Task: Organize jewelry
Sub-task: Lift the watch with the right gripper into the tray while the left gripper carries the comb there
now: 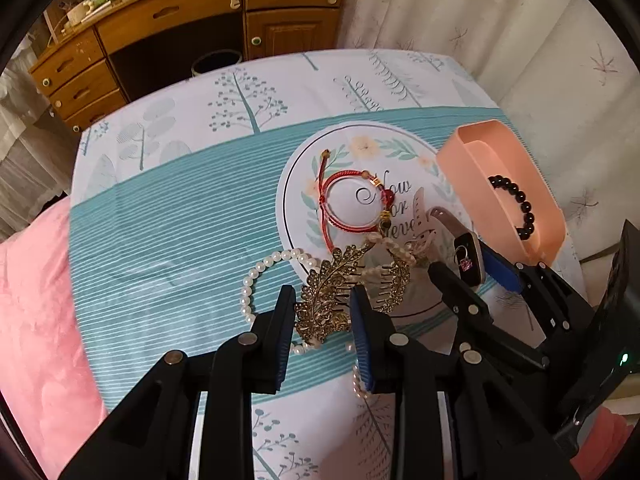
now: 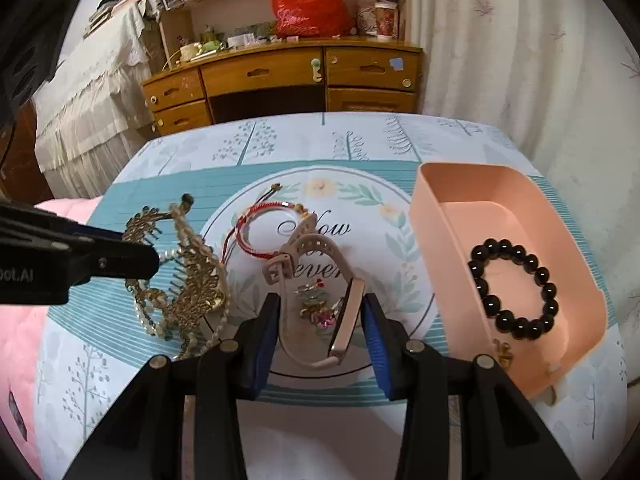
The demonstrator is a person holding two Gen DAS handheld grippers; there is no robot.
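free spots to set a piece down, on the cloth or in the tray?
Tray: far half bare beyond the black bead bracelet. Cloth: striped band left of the pearl strand is bare. Crowded: hair comb, red cord bracelet, watch band.

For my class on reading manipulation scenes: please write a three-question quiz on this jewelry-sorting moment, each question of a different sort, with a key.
1. True or false: the black bead bracelet already lies inside the pink tray.
2. Multiple choice: between the fingers of the left gripper sits A) the red cord bracelet, B) the gold leaf hair comb, C) the smart band.
3. Fill in: the right gripper has its fingers on either side of the ____, without visibly clamping it.

Key: 1 true; 2 B; 3 smart band.
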